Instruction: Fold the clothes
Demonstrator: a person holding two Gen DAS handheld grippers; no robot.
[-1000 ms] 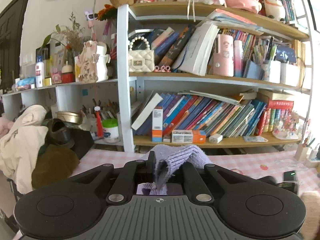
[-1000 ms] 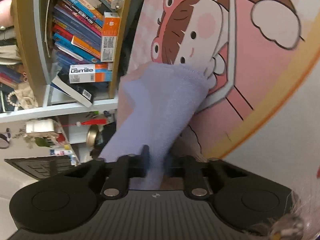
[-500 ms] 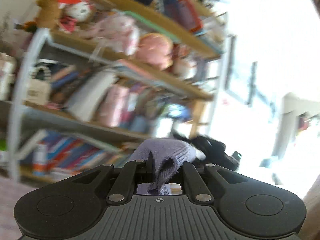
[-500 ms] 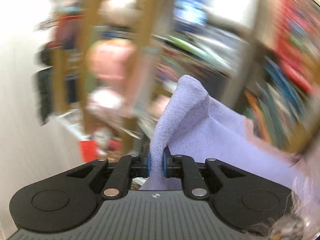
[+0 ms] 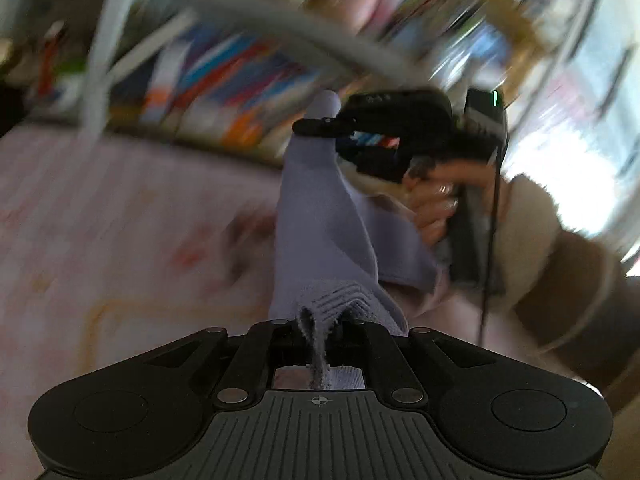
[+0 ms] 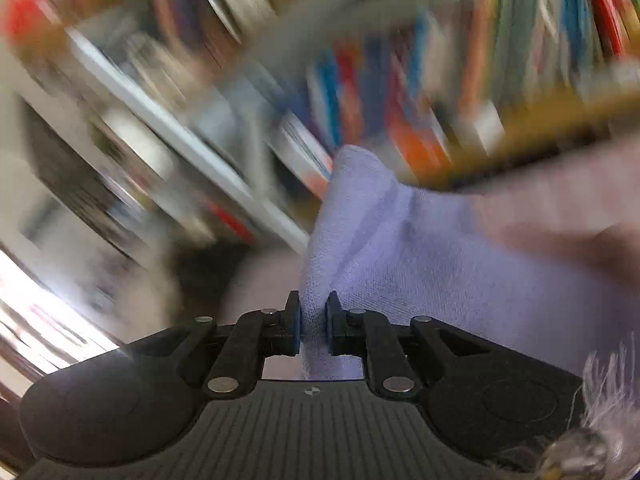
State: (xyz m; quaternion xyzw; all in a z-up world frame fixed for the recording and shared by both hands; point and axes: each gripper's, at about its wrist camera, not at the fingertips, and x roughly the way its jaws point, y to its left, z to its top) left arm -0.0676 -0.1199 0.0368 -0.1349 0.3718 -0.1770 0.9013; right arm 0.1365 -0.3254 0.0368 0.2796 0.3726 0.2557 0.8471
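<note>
A lilac sock (image 5: pixel 320 216) hangs stretched between both grippers above the pink table (image 5: pixel 100 208). My left gripper (image 5: pixel 318 330) is shut on its ribbed cuff, seen at the bottom of the left wrist view. In that view the right gripper (image 5: pixel 320 126) pinches the sock's far end, held by a person's hand (image 5: pixel 434 204). In the right wrist view my right gripper (image 6: pixel 313 322) is shut on a fold of the sock (image 6: pixel 400 256), which trails off to the right. Both views are heavily blurred.
A bookshelf (image 5: pixel 240 80) full of coloured books runs behind the table; it also fills the background as the bookshelf (image 6: pixel 400 100) in the right wrist view. A person's beige and brown sleeve (image 5: pixel 560 248) is at the right.
The left wrist view has swung down from the shelves to the table, and the sock is now pulled out long between the grippers. The right gripper has rolled and lifted, still holding the sock.
</note>
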